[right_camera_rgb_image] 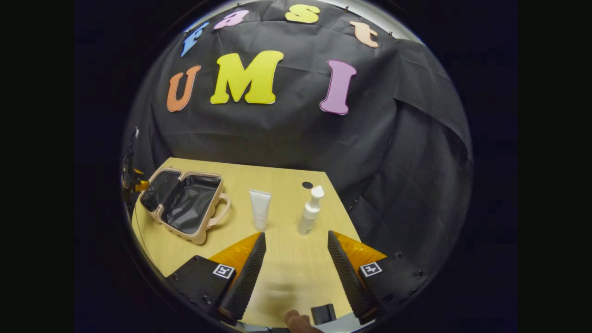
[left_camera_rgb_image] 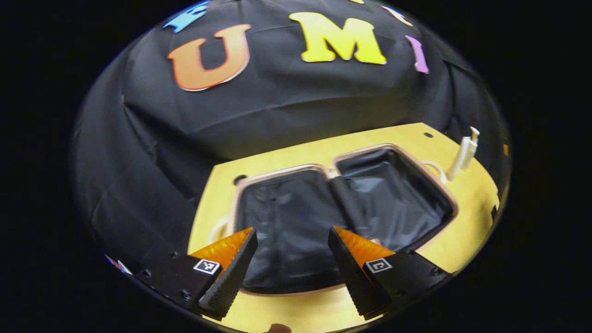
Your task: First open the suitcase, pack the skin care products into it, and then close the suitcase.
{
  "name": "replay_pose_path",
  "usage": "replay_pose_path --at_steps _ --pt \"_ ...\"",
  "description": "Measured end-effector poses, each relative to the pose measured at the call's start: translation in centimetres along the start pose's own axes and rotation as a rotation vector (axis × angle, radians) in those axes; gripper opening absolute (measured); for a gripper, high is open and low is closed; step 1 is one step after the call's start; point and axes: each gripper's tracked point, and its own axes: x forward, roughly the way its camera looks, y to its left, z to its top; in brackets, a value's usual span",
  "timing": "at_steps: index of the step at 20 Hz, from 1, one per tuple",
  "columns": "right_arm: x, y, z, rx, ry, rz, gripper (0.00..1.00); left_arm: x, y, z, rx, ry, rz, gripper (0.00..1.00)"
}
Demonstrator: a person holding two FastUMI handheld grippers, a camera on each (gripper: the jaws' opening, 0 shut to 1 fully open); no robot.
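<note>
The small pink suitcase (left_camera_rgb_image: 344,159) lies wide open on the wooden table, its two halves lined in black and holding nothing. My left gripper (left_camera_rgb_image: 289,252) hovers open just above its near half. In the right gripper view the same suitcase (right_camera_rgb_image: 185,203) sits at the left, with a white tube (right_camera_rgb_image: 260,209) lying to its right and a white pump bottle (right_camera_rgb_image: 310,212) standing further right. My right gripper (right_camera_rgb_image: 296,259) is open over bare table, a short way in front of the tube and bottle. The pump bottle (left_camera_rgb_image: 465,155) also shows past the case in the left gripper view.
The wooden table (right_camera_rgb_image: 286,273) ends at the black cloth wall behind and to the right. A round hole (right_camera_rgb_image: 307,185) marks the table near the bottle. A small dark block (right_camera_rgb_image: 323,313) and a fingertip show at the bottom edge of the right gripper view.
</note>
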Motion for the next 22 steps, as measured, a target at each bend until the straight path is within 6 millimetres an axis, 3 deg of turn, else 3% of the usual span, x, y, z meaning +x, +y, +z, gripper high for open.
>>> replay_pose_path --at_steps 7,13,14,15,17,22 --pt "3.0 -5.3 -1.4 -0.026 0.029 0.02 0.8 1.9 -21.4 3.5 0.152 0.004 -0.256 0.98" --pt "5.0 -11.4 -3.1 -0.032 0.084 -0.024 0.77 2.9 -37.0 7.3 0.279 -0.025 -0.482 0.98" --pt "5.1 -12.2 -3.4 -0.028 0.093 -0.027 0.8 3.5 -39.0 7.9 0.289 -0.027 -0.501 0.98" --pt "5.4 -13.1 -3.8 -0.022 0.106 -0.034 0.77 5.2 -41.1 8.2 0.294 -0.029 -0.511 0.98" --pt "5.9 -14.8 -4.6 -0.017 0.129 -0.041 0.78 7.4 -43.9 8.3 0.287 -0.014 -0.507 0.98" --pt "7.2 -17.6 -6.6 -0.023 0.181 -0.037 0.77 13.3 -47.3 9.4 0.154 0.023 -0.474 0.98"
